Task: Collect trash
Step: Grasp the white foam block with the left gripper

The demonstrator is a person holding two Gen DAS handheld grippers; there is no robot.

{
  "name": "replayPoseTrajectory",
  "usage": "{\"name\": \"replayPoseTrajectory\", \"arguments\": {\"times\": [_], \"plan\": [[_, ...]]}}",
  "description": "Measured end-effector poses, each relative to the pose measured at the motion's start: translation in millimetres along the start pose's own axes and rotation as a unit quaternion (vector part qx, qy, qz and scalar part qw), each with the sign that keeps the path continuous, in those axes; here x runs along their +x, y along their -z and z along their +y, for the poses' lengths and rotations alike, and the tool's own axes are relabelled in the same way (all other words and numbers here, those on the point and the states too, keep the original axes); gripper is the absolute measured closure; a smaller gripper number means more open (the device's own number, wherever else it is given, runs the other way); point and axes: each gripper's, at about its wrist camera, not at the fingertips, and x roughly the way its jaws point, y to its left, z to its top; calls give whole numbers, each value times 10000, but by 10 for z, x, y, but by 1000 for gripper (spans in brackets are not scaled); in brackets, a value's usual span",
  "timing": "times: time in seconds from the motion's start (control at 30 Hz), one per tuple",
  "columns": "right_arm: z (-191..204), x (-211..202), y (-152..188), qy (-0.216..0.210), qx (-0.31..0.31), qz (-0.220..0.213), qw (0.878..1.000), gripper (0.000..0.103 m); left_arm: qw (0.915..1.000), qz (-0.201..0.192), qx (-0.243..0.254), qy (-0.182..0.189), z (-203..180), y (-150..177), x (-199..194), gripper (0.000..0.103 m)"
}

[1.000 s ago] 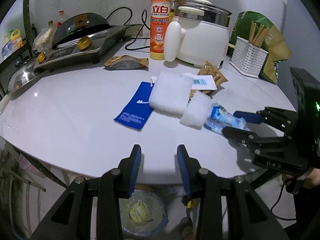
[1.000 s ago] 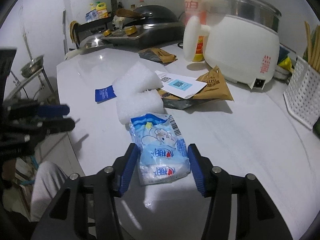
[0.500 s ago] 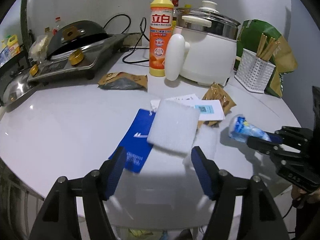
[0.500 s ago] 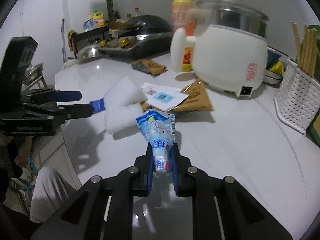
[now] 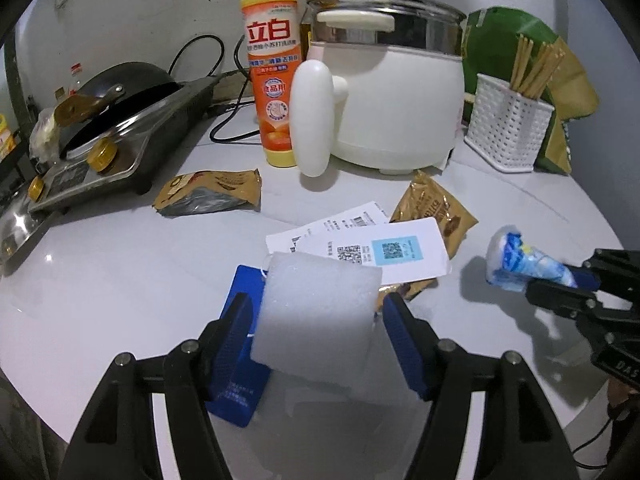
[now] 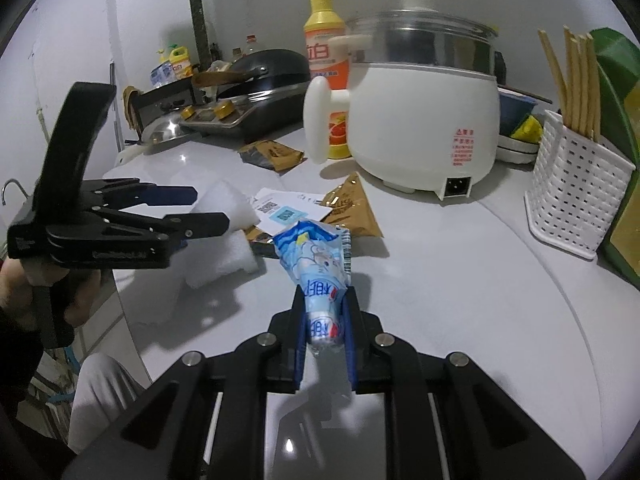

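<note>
Two grippers, two brown wrappers point(image 5: 434, 209), one foam block. Right gripper point(image 6: 325, 326) pinches one blue-white wrapper point(image 6: 318, 264) above the table point(image 6: 460, 280), long axis pointing away. Left gripper point(image 5: 316, 336), wide, straddles the foam block point(image 5: 316, 312).

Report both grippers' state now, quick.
Left gripper: open, jaws on either side of the white foam block, not pressing it.
Right gripper: shut on the blue snack wrapper.
</note>
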Motion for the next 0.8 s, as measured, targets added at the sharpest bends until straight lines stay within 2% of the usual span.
{"name": "replayPoseTrajectory", "arguments": {"times": [0.23,0.27,0.43,0.8], "plan": [[-17,-29,22,-11,74,-21,10000,89,9999,-53,102,-67,-41,3,-9,36],[-16,-29,21,-12,68,-23,10000,89,9999,-60,116,-51,-44,6,-15,43],[29,-66,12,-9,51,-66,10000,89,9998,-93,141,-102,-43,15,-63,45],[196,-209,-4,-23,-75,-179,9998,89,9989,-438,102,-151,-3,20,-457,45]]}}
